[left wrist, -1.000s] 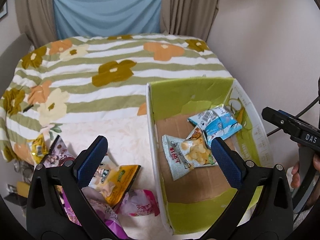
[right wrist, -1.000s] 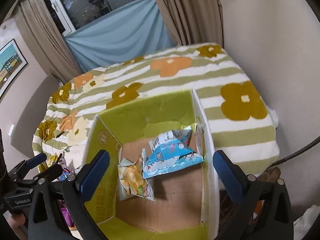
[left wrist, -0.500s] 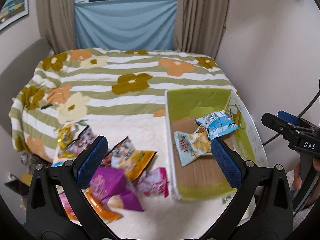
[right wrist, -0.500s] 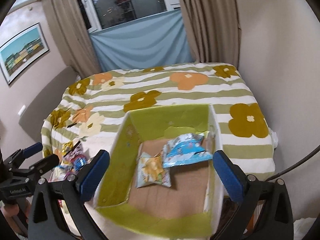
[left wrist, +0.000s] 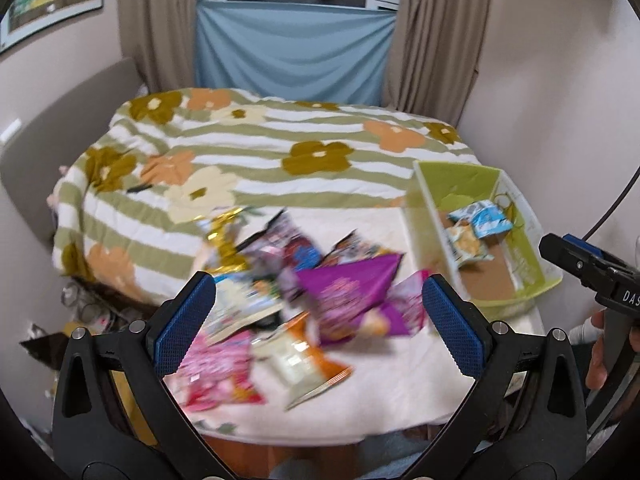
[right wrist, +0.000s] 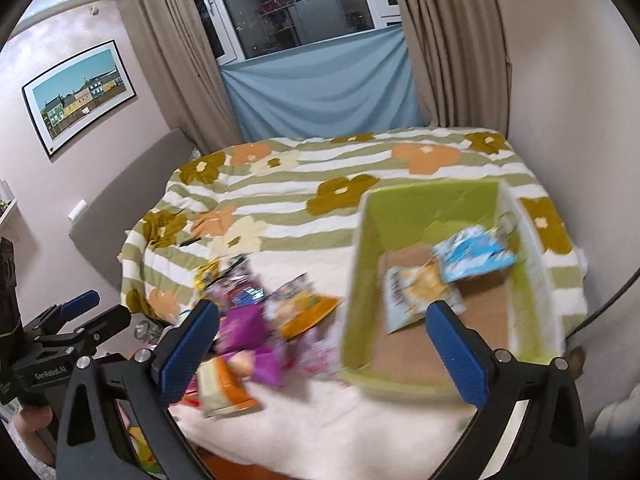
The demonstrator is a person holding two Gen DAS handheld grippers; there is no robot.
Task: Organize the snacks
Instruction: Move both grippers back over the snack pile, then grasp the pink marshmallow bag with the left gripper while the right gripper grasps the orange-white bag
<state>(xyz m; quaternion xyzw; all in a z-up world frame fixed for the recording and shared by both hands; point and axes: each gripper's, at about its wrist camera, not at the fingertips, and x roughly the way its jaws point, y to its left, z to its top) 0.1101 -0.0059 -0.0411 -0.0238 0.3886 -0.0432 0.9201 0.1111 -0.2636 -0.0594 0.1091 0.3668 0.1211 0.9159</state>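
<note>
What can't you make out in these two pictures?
- Snack pile: motion blur in both views; brands and count unreadable.
- Two packets in the box: print smeared in the right view, too small in the left.
- Left hand-held gripper hides packets behind its pads.
- Bed's near edge: cut off by both grippers.

A bed (left wrist: 260,168) is covered by a striped floral quilt (right wrist: 304,184); a heap of snack packets (left wrist: 304,296) and a green box (right wrist: 436,208) are borne on it.

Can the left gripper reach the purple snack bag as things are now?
Probably yes. The left gripper is open and empty, and the purple snack bag lies uncovered on top of the pile directly ahead.
</note>
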